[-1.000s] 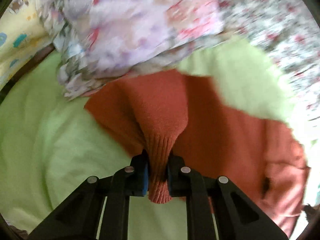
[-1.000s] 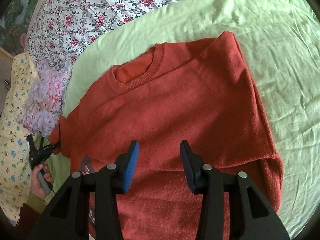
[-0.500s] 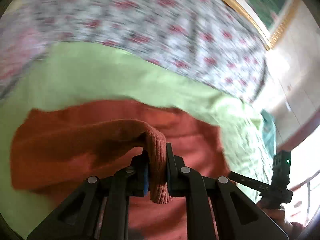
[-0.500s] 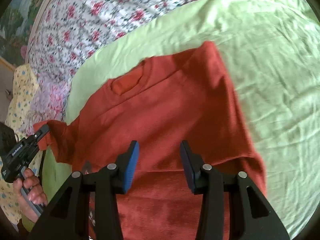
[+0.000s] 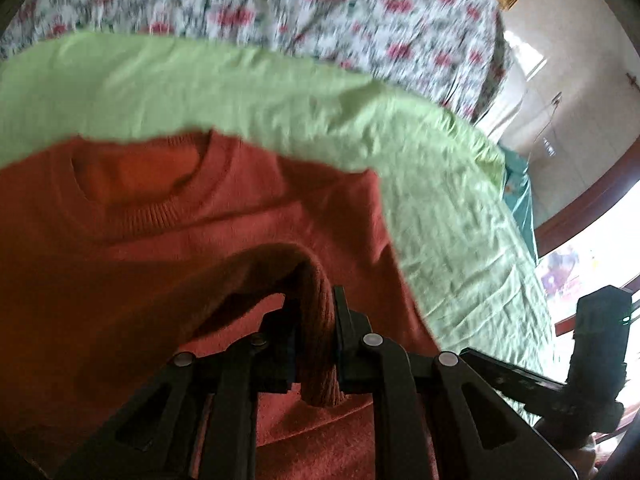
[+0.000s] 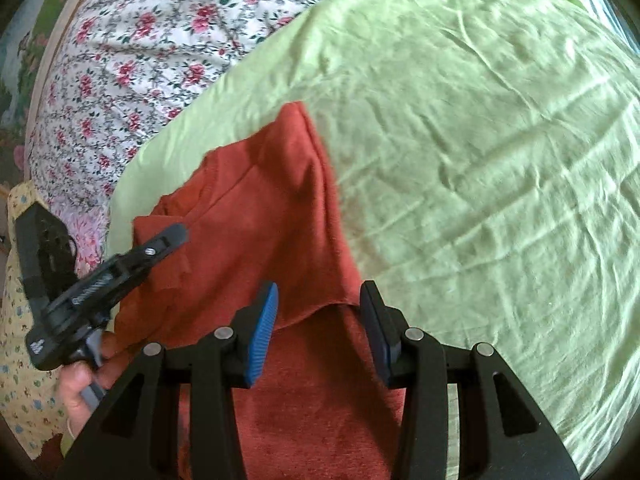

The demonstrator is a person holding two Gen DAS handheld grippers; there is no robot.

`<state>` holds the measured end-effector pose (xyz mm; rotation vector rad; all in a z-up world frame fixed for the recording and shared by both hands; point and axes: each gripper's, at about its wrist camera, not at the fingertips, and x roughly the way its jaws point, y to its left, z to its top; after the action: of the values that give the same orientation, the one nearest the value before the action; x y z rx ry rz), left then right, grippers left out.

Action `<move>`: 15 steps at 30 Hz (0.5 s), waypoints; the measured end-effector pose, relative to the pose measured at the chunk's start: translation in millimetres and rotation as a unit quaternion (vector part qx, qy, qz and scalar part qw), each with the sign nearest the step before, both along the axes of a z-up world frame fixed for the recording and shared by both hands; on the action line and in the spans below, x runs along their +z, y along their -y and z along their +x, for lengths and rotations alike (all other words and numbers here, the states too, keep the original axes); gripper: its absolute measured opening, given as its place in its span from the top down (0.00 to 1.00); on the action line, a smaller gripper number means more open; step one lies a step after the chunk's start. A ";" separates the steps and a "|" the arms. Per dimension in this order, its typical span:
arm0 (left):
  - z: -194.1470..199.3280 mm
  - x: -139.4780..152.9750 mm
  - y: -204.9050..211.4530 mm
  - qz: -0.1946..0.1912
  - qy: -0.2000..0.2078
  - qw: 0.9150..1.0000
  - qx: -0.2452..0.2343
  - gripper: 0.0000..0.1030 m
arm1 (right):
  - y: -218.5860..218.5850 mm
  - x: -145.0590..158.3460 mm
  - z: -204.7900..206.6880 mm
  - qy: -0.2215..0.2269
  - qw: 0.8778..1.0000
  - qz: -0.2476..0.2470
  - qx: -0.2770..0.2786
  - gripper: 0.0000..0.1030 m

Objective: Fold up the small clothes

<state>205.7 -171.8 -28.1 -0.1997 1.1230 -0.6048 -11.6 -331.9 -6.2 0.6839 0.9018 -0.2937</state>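
Observation:
A rust-orange knit sweater (image 5: 168, 240) lies on a light green sheet (image 5: 400, 152), neck opening toward the far side. My left gripper (image 5: 314, 320) is shut on the ribbed sleeve cuff (image 5: 318, 344) and holds it lifted over the sweater's body. In the right wrist view the left gripper (image 6: 160, 244) reaches in from the left with the sleeve over the sweater (image 6: 280, 220). My right gripper (image 6: 318, 324) is open and empty, hovering above the sweater's lower part near its folded right edge. The right gripper also shows in the left wrist view (image 5: 592, 360) at lower right.
The green sheet (image 6: 480, 140) covers a bed with a floral cover (image 6: 160, 40) at the far side. A yellow patterned cloth (image 6: 20, 340) and a pink floral cloth (image 6: 86, 232) lie at the left. A wall and a bright window (image 5: 592, 240) are to the right.
My left gripper has carried the sleeve cuff rightward, across the sweater's body. The right gripper has shifted right, still open.

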 end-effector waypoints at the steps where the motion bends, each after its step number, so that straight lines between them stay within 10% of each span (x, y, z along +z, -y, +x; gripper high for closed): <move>1: 0.4 -4.8 -1.4 0.001 -0.012 1.000 0.000 0.80 | 0.5 -1.2 1.1 -0.001 1.000 0.003 -0.001 0.57; 5: -12.4 -5.9 -21.9 0.007 -0.024 1.000 0.006 0.42 | -4.3 -2.4 7.6 -0.002 1.000 0.010 0.002 0.57; 11: -52.6 12.7 -98.8 0.037 -0.008 0.998 0.040 0.40 | -33.4 0.8 33.0 0.009 0.999 0.011 0.050 0.43; 15: -77.5 13.6 -169.7 0.133 0.018 0.986 0.102 0.39 | -53.5 -7.3 55.3 -0.006 0.996 -0.005 0.088 0.41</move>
<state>128.2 -2.2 -14.5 -0.0716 1.1196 -0.2724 43.6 -278.4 -13.5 0.5900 0.9655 -0.1443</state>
